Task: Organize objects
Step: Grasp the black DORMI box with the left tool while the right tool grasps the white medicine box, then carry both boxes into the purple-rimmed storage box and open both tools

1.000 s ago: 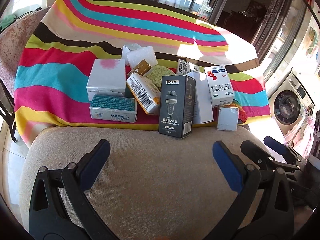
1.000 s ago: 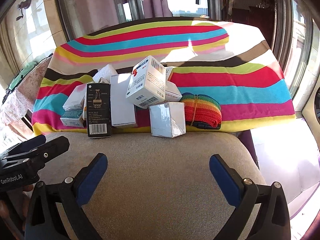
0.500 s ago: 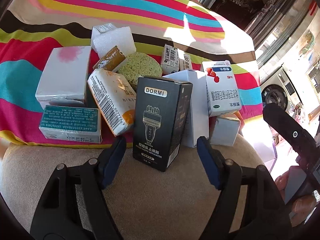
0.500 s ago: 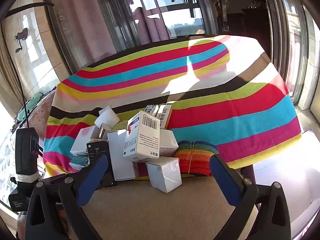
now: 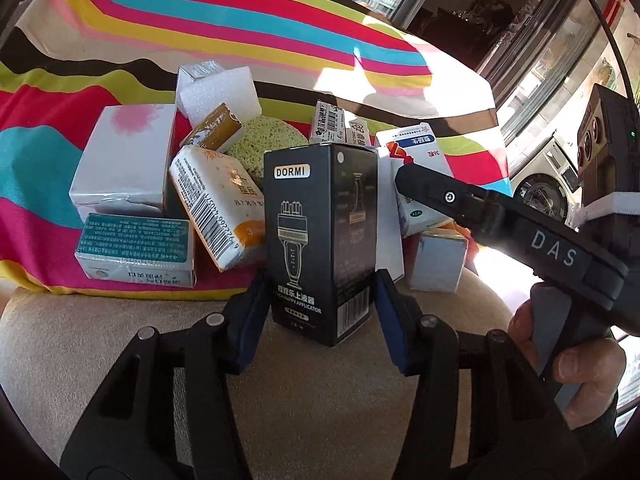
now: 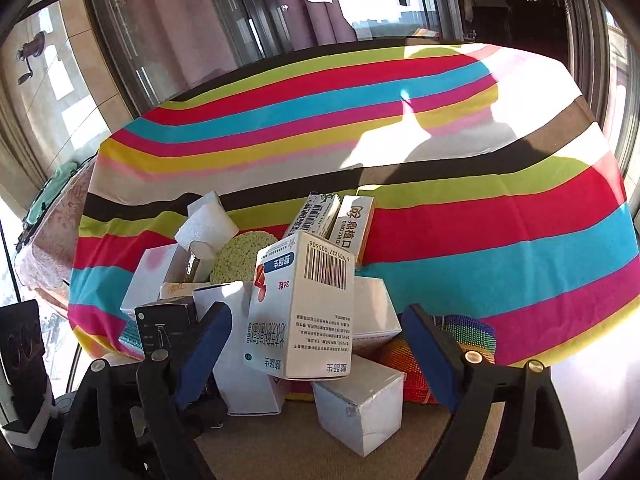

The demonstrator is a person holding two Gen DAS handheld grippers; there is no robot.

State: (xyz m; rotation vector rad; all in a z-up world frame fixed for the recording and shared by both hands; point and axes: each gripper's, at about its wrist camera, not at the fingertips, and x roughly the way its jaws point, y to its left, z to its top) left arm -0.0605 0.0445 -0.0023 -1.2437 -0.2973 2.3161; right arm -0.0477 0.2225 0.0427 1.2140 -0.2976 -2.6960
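A black DORMI box (image 5: 320,240) stands upright at the front of a pile of boxes on a beige cushion (image 5: 300,392). My left gripper (image 5: 320,304) is shut on its lower part, one blue pad on each side. My right gripper (image 6: 316,344) is open and empty, its pads either side of a white medicine box (image 6: 304,304) with a barcode, apart from it. The black box also shows at the left of the right wrist view (image 6: 164,328). The right gripper's body crosses the left wrist view (image 5: 520,232).
Around the black box lie a pink-spotted white box (image 5: 128,160), a teal-labelled box (image 5: 136,248), a soap packet (image 5: 216,204), a green sponge (image 5: 264,148), foam (image 5: 220,92), a small silver cube box (image 6: 360,404) and a rainbow strap roll (image 6: 460,340). A striped cloth (image 6: 440,160) lies behind.
My left gripper moved forward and closed on the black box. My right gripper moved closer to the pile, now straddling the white medicine box.
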